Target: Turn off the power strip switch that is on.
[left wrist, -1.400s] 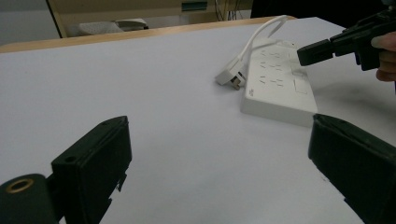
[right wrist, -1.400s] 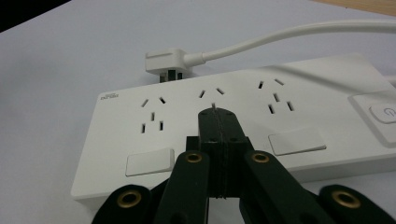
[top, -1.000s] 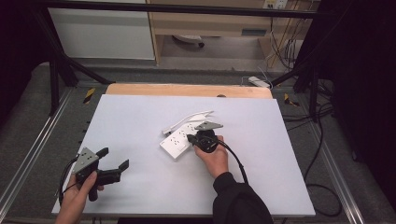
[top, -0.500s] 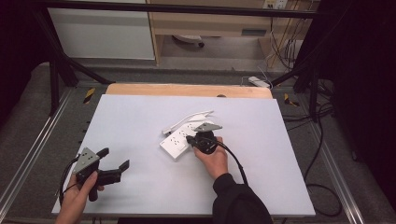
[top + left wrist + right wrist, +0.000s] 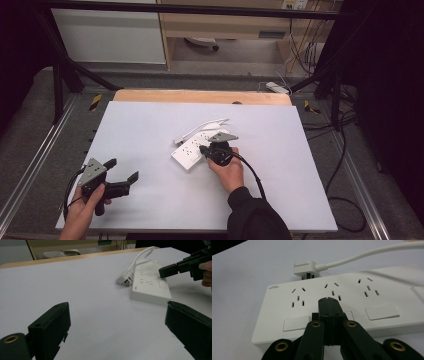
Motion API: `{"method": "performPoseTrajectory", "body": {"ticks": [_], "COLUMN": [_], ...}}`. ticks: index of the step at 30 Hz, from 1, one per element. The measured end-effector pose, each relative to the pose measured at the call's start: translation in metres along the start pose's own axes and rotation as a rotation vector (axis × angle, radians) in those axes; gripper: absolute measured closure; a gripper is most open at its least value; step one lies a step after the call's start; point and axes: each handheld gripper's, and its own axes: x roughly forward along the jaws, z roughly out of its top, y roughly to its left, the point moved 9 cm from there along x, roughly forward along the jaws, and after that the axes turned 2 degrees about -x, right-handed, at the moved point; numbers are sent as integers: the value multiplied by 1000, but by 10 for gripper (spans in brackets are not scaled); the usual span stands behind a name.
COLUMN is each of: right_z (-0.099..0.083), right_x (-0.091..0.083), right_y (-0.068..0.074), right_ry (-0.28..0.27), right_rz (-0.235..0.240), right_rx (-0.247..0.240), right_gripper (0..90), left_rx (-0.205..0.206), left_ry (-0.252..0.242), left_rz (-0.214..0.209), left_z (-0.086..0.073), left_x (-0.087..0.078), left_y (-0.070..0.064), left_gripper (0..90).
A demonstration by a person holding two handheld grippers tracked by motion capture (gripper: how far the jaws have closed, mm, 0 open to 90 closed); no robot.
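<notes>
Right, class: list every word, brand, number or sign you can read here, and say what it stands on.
Small grey brand mark on the power strip, at its near-left corner: too small and blurred to read.
No other text can be read.

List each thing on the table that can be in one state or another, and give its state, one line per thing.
power strip: flat on the table, every socket empty
plug: unplugged, lying beside the strip
middle switch: mostly hidden behind the jaws, position unclear
right gripper: shut, tips over the middle switch
left gripper: open, holding nothing, away from the strip
</notes>
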Motion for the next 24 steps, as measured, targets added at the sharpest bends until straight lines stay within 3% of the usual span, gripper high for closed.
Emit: {"method": "performPoseTrajectory", "body": {"ticks": [3, 8, 24], "right_z": [-3, -3, -2], "right_x": [2, 1, 1], "right_y": [4, 4, 3], "right_ry": [-12, -8, 0], "right_rz": [19, 16, 10], "right_rx": [-1, 12, -8], "right_gripper": [900, 900, 900], "left_rx": [0, 1, -1], "left_ry": [-1, -2, 0], "left_rz": [-1, 0, 7], "left_z": [0, 0, 0], "left_x": [0, 0, -1], "left_y": [0, 0, 1], "left_gripper": [61, 60, 60]}}
